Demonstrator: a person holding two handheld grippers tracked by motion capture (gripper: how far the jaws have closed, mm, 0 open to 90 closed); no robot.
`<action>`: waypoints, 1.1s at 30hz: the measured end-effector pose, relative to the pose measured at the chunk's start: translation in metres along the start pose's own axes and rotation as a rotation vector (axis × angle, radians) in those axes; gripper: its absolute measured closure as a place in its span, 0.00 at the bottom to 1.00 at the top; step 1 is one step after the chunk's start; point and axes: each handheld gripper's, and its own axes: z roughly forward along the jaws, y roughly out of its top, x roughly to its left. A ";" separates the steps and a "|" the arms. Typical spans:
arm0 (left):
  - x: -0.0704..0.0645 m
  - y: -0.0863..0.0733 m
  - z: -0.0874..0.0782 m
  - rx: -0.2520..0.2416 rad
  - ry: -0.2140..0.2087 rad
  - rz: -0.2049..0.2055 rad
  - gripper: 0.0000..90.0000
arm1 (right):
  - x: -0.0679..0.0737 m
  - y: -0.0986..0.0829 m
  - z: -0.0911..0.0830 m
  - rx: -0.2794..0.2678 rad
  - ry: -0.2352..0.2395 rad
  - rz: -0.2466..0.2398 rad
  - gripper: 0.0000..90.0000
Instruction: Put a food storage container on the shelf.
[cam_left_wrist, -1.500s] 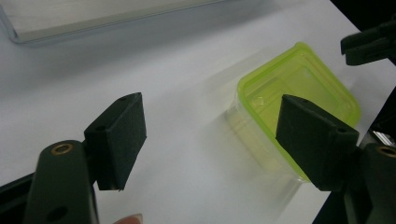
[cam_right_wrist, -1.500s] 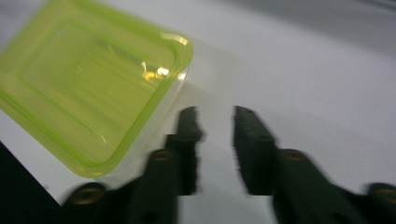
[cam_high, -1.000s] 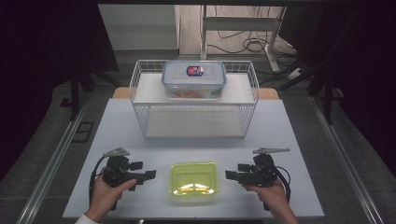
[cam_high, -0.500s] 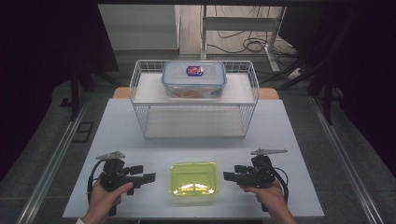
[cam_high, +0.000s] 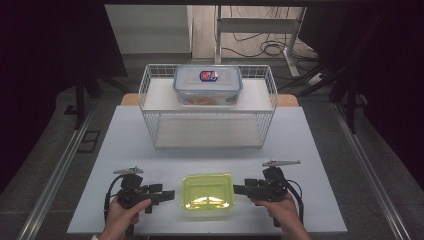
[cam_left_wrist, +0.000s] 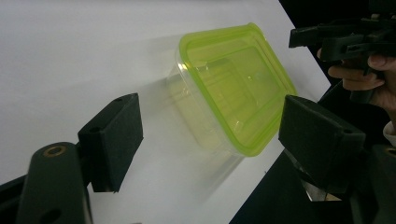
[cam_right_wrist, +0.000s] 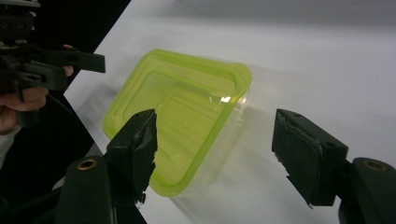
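A clear container with a yellow-green lid (cam_high: 207, 192) sits near the table's front edge, between my two grippers. My left gripper (cam_high: 169, 195) is just left of it, open, jaws pointing at its side. In the left gripper view the container (cam_left_wrist: 232, 100) lies ahead of the spread jaws (cam_left_wrist: 211, 129). My right gripper (cam_high: 239, 189) is just right of it, open as well. The right gripper view has the container (cam_right_wrist: 177, 112) partly between its jaws (cam_right_wrist: 223, 147), not touched.
A white wire basket (cam_high: 209, 107) stands at the back of the white table (cam_high: 130, 145). On its top shelf rests a clear lidded box (cam_high: 208, 85) with a blue label. Dark floor and table edges lie close behind both hands.
My left gripper has slid right, closer to the container's left side. My right gripper has barely moved.
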 end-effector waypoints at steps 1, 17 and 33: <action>0.000 0.000 0.002 0.002 -0.008 -0.009 0.23 | 0.000 0.000 0.001 0.001 0.004 0.003 0.35; 0.011 0.002 0.032 0.036 -0.104 -0.128 0.35 | -0.010 -0.005 0.019 0.038 0.044 0.088 0.43; 0.022 -0.002 0.050 0.114 -0.180 -0.209 0.76 | -0.020 -0.012 0.036 0.098 0.125 0.199 0.80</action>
